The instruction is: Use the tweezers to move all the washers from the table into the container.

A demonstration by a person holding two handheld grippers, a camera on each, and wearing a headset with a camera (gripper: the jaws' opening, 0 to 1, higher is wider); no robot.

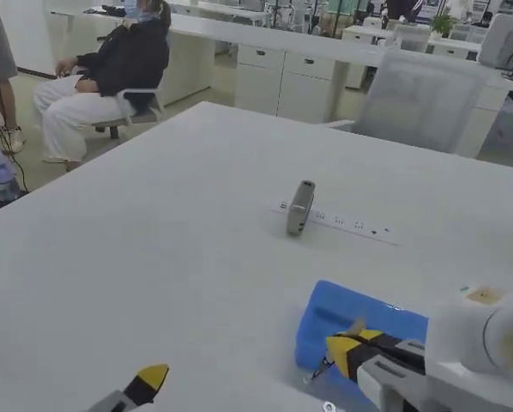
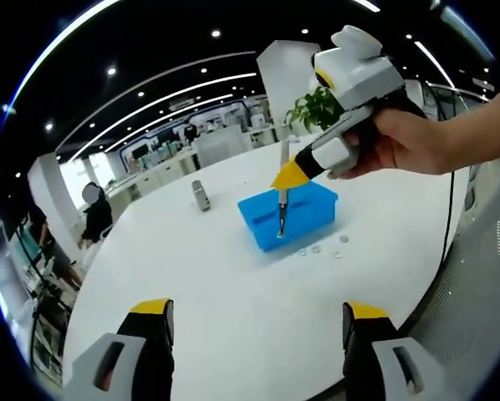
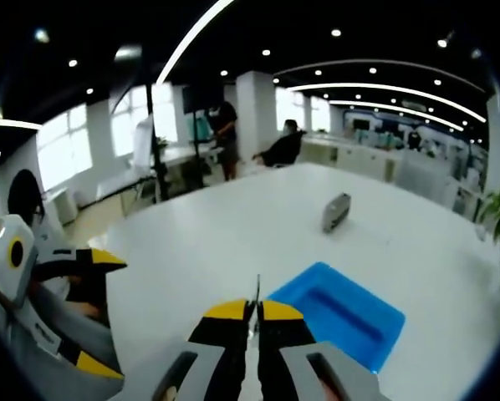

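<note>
Several washers (image 2: 315,248) lie just off the tweezer tips.
Seen along the left gripper (image 2: 258,307), whose jaws gape empty, the right gripper (image 2: 290,175) is clenched on the tweezers (image 2: 282,205). They stand upright, tips down by the blue container (image 2: 262,219)'s near wall. The washers sit on the table (image 2: 191,284) at about four o'clock from those tips, so the right gripper looks much the nearer.
</note>
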